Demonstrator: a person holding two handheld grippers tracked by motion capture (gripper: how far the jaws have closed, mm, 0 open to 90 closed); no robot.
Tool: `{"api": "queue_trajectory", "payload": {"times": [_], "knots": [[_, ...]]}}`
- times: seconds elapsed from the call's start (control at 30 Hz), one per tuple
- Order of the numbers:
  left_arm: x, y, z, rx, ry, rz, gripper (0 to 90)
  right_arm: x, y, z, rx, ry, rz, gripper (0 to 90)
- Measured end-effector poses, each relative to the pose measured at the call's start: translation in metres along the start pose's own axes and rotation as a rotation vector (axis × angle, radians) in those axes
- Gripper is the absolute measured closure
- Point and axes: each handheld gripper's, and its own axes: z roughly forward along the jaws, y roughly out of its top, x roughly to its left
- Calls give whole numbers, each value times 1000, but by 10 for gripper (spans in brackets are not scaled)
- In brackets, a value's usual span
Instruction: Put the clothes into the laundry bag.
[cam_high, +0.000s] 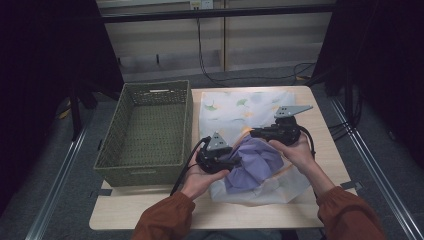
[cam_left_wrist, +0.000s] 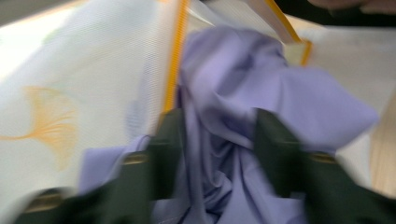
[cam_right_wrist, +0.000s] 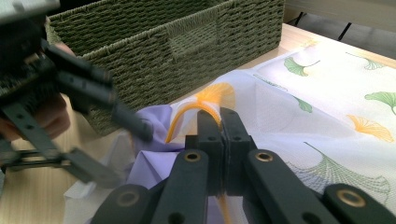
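Note:
A white mesh bag (cam_high: 240, 107) printed with ginkgo leaves lies on the table, its opening edged in yellow. A crumpled purple cloth (cam_high: 255, 162) sits half inside that opening. My right gripper (cam_high: 252, 133) is shut on the bag's yellow edge (cam_right_wrist: 187, 112) and lifts it; in the right gripper view its jaws (cam_right_wrist: 222, 116) press flat together on the mesh (cam_right_wrist: 336, 93). My left gripper (cam_high: 237, 162) is at the cloth's left side. In the left gripper view its fingers (cam_left_wrist: 217, 116) stand apart, with folds of the purple cloth (cam_left_wrist: 233, 70) between them, beside the bag (cam_left_wrist: 70, 70).
A green woven basket (cam_high: 145, 172) with nothing in it stands on the left of the table, close to the bag; its handled wall (cam_right_wrist: 154, 42) is near my left gripper (cam_right_wrist: 126, 154). Bare wooden tabletop (cam_high: 150, 210) runs along the front edge.

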Motion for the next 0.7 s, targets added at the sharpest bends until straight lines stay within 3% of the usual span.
{"api": "queue_trajectory", "payload": {"times": [0.03, 0.07, 0.13, 0.3, 0.33, 0.37, 0.43, 0.57, 0.7], "knots": [[-1, 1, -1, -12, -19, 5, 420, 0, 0, 0, 3, -2, -3, 895], [-2, 1, -2, -17, 0, 21, 414, 1, 0, 1, 4, -2, -1, 895], [0, 1, -1, -18, -1, 5, 348, 1, 0, 2, 7, 0, -1, 895], [5, -10, 18, 80, 96, 24, 205, 1, 0, 1, 5, 1, -1, 895], [7, -14, 23, 94, 78, 14, 188, 1, 0, 1, 6, 1, 0, 895], [8, -17, 28, 105, 87, -9, 188, 1, 0, 1, 8, 2, -1, 895], [10, -23, 32, 119, 81, -13, 191, 1, 0, 1, 9, 4, -3, 895], [8, -24, 28, 99, 90, 5, 477, 1, -1, 2, 12, 5, -3, 894], [7, -21, 19, 96, 56, 11, 688, 1, 0, 1, 10, 5, 1, 894]]}}
